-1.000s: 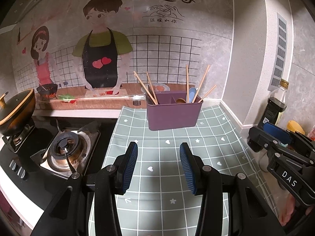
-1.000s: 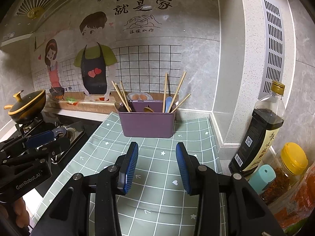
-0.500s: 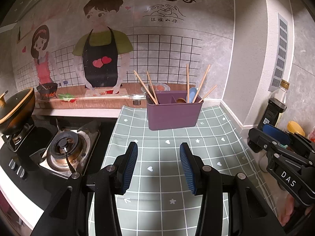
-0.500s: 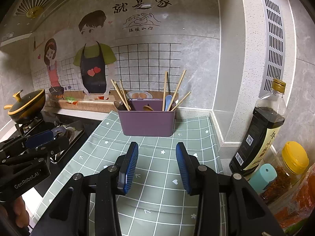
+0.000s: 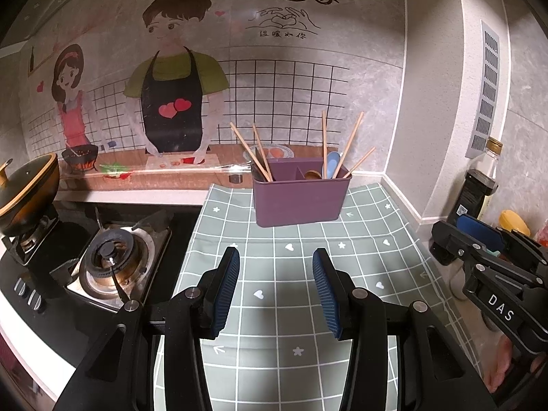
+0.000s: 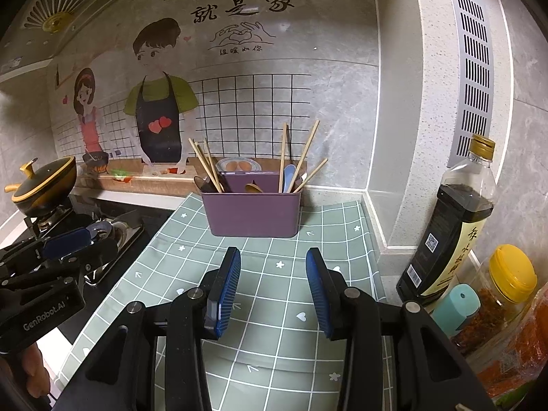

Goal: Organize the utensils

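The purple utensil holder [image 5: 301, 196] stands upright at the back of the green checked mat [image 5: 281, 311], long side along the wall; its chopsticks [image 5: 348, 146] fan upward (leaning outward). Both the left gripper [image 5: 275, 291] and right gripper [image 6: 273, 289] hover open and empty, unchanged from before.

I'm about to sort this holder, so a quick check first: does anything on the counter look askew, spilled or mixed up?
Nothing is spilled or tipped. The purple holder stands upright on the green mat. The oddity is inside: chopsticks lean splayed in its left end, more in its right end among spoons.
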The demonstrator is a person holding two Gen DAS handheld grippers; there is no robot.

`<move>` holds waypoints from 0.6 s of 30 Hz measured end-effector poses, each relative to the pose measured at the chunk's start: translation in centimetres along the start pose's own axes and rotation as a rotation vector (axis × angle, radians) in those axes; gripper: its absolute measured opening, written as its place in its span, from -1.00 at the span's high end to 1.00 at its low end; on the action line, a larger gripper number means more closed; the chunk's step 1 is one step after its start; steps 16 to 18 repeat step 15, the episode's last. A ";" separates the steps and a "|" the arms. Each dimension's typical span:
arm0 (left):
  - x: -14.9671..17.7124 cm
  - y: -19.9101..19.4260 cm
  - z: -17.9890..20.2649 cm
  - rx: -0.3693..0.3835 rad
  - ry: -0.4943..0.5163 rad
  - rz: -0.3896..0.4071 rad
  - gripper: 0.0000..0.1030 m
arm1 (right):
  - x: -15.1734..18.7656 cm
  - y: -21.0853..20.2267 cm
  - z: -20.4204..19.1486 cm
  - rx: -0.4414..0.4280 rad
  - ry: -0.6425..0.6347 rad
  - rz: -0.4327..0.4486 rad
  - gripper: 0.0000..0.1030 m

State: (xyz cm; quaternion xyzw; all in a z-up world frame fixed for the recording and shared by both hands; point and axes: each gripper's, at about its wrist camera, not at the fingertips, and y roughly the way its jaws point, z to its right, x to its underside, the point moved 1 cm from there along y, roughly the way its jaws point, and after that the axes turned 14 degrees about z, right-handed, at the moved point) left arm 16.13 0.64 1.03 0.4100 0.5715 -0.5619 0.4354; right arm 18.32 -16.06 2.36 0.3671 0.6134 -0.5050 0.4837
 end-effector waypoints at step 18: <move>0.4 0.1 0.3 -0.005 0.011 -0.007 0.11 | -0.1 0.0 0.3 0.011 0.014 -0.003 0.27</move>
